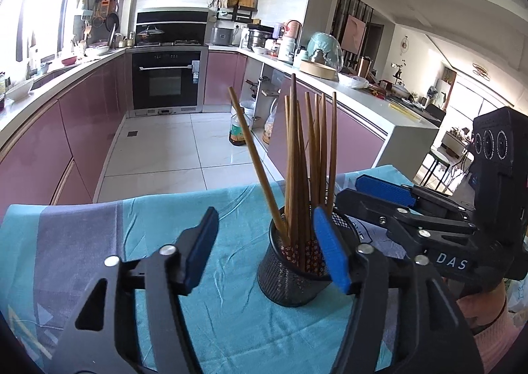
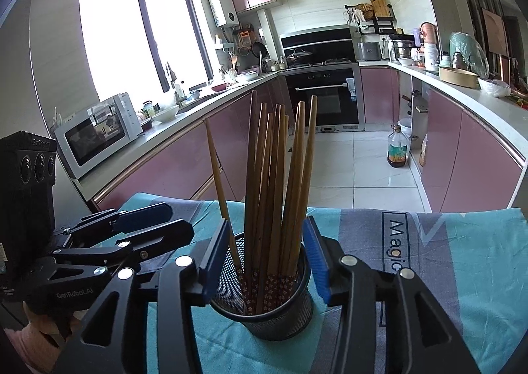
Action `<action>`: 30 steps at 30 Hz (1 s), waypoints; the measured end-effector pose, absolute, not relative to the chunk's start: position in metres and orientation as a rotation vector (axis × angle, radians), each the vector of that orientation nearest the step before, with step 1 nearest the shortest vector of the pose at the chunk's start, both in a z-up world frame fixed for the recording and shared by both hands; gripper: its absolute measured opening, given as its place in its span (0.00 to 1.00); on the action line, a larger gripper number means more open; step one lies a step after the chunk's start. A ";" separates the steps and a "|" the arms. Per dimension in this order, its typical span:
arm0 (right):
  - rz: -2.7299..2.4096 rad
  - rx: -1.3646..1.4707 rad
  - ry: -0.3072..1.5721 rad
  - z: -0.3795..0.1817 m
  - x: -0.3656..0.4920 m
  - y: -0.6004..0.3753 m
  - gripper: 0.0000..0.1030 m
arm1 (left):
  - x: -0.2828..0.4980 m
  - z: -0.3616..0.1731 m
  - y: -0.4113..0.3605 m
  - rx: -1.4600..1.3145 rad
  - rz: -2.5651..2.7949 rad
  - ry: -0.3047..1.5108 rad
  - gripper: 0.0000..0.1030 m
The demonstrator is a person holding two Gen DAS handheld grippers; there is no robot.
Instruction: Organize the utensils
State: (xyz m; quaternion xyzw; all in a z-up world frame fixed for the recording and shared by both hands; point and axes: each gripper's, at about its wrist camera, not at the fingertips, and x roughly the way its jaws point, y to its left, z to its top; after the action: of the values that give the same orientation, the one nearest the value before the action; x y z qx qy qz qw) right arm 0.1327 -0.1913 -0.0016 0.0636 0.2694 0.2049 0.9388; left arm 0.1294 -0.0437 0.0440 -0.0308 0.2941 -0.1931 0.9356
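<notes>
A black mesh cup stands on a teal and grey cloth and holds several brown wooden chopsticks, patterned ends down. One chopstick leans off to the left. My left gripper is open. The cup sits towards its right pad, and nothing is pinched. My right gripper is open too, its blue pads flanking the cup's rim and the bundle without pressing on them. Each gripper also shows in the other's view, the right gripper and the left gripper.
The cloth-covered table ends just behind the cup, with tiled kitchen floor beyond. Pink cabinets with cluttered counters line both sides. An oven stands at the back, a microwave on the left counter, an oil bottle on the floor.
</notes>
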 end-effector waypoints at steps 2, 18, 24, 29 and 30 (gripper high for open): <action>0.406 0.123 0.524 -0.001 0.124 -0.191 0.63 | 0.122 0.043 -0.037 -0.060 -0.371 0.573 0.75; 0.280 0.068 0.372 -0.013 0.063 -0.180 0.93 | 0.045 0.033 0.010 -0.028 -0.165 0.363 0.95; 0.251 0.034 0.301 -0.013 0.041 -0.167 0.93 | 0.019 0.032 0.013 -0.017 -0.137 0.291 0.95; 0.231 0.039 0.263 -0.015 0.028 -0.163 0.93 | -0.002 0.032 0.015 -0.036 -0.128 0.254 0.95; 0.223 0.036 0.249 -0.015 0.025 -0.161 0.93 | -0.007 0.031 0.015 -0.036 -0.123 0.243 0.95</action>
State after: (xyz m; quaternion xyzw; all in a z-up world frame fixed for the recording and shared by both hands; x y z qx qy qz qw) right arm 0.0252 -0.1615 -0.0145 0.0179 0.1238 0.1109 0.9859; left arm -0.0066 0.0146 0.0313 -0.0182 0.1212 -0.0611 0.9906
